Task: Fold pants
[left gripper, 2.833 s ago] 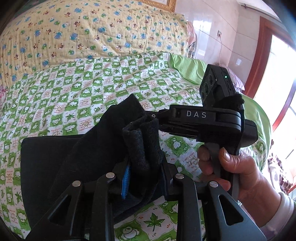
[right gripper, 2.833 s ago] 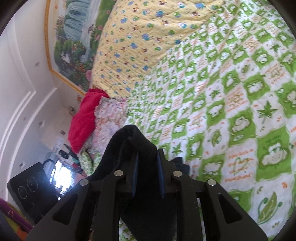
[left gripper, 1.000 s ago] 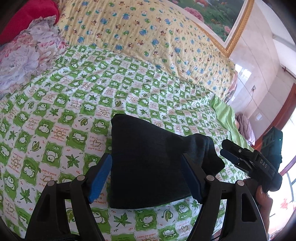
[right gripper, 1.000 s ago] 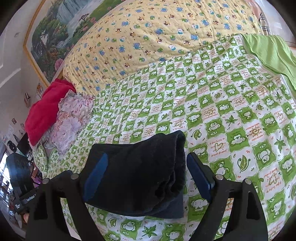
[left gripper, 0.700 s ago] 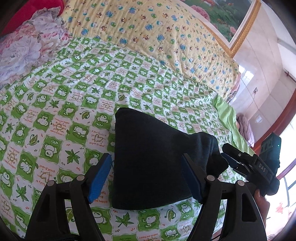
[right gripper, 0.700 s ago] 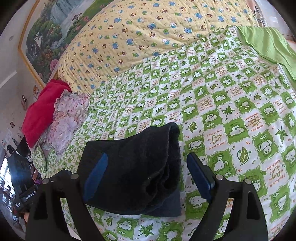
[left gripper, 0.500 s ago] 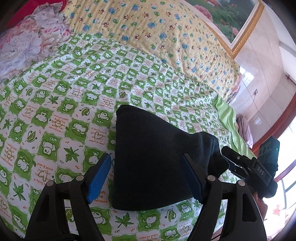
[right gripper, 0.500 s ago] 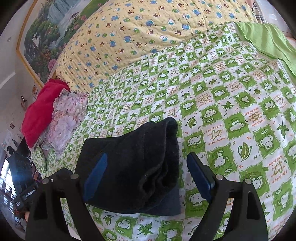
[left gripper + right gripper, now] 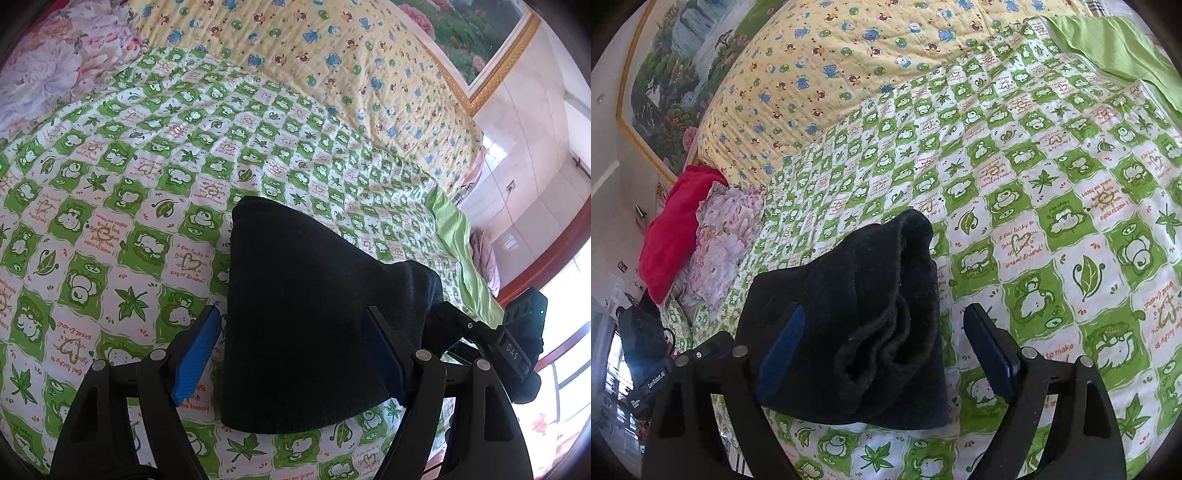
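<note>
The black pants [image 9: 306, 306] lie folded into a compact stack on the green checked bedspread [image 9: 110, 206]. In the right wrist view the pants [image 9: 864, 325] show their rolled layered end toward me. My left gripper [image 9: 291, 350] is open and empty, its blue pads either side of the near edge of the stack, above it. My right gripper [image 9: 886, 354] is open and empty over the other side of the stack. The right gripper's body also shows at the right edge of the left wrist view [image 9: 517, 350].
A yellow cartoon-print quilt [image 9: 314, 55] covers the head of the bed. A floral pillow [image 9: 720, 240] and a red cloth [image 9: 672, 225] lie at one side, a plain green sheet [image 9: 1115, 48] at the other. A framed painting [image 9: 461, 40] hangs on the wall.
Both grippers held pants fabric 2.8 s ago, have since let go and opened. Over the last second both have drifted slightly; the pants lie still.
</note>
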Demonstrator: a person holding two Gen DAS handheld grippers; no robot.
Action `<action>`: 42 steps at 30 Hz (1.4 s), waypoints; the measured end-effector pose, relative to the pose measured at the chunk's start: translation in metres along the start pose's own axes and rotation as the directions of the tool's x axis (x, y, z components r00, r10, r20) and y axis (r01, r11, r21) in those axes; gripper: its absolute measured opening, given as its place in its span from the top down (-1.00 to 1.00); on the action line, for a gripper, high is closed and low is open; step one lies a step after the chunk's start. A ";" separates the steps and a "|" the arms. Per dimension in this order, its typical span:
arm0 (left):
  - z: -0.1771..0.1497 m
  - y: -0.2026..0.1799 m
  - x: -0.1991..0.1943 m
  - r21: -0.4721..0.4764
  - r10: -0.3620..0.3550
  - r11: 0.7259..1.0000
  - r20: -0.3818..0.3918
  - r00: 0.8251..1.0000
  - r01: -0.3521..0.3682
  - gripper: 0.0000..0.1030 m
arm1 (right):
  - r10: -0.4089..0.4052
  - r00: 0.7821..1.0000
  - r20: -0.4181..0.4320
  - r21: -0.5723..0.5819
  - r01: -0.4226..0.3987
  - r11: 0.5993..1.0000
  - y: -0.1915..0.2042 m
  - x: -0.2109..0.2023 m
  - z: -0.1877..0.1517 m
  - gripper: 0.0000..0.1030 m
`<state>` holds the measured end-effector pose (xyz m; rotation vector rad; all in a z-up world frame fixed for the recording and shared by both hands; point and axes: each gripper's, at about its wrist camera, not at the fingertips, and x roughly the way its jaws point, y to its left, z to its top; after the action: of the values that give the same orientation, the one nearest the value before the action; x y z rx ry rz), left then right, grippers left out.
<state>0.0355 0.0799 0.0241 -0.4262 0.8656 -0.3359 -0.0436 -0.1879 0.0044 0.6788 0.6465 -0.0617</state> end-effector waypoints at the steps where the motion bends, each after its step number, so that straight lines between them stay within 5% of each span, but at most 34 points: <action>1: 0.001 0.000 0.002 0.000 -0.001 1.000 -0.005 1.000 0.001 -0.53 | 0.004 1.000 -0.005 0.005 -0.004 1.000 -0.002 0.002 -0.001 -0.70; 17: 0.002 0.026 0.038 -0.078 -0.049 0.996 -0.069 0.996 0.044 -0.65 | 0.042 0.997 -0.072 0.066 -0.037 0.997 -0.021 0.015 -0.012 -0.57; 23: 0.001 0.034 0.048 -0.113 -0.120 0.988 -0.098 0.988 0.108 -0.27 | 0.060 0.990 -0.129 0.036 -0.056 0.998 -0.015 0.028 -0.013 -0.41; 31: 0.004 0.017 0.043 -0.058 -0.095 0.994 -0.077 0.993 0.090 0.09 | 0.132 0.979 -0.158 0.071 -0.122 0.990 -0.019 0.032 -0.016 0.04; 42: 0.009 0.009 0.018 -0.033 -0.077 0.997 -0.033 0.996 0.076 0.26 | 0.169 0.980 -0.105 0.039 -0.166 0.985 0.001 0.017 -0.012 0.19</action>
<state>0.0540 0.0815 0.0132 -0.4853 0.8906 -0.4015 -0.0362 -0.1771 -0.0115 0.7676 0.6913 0.1222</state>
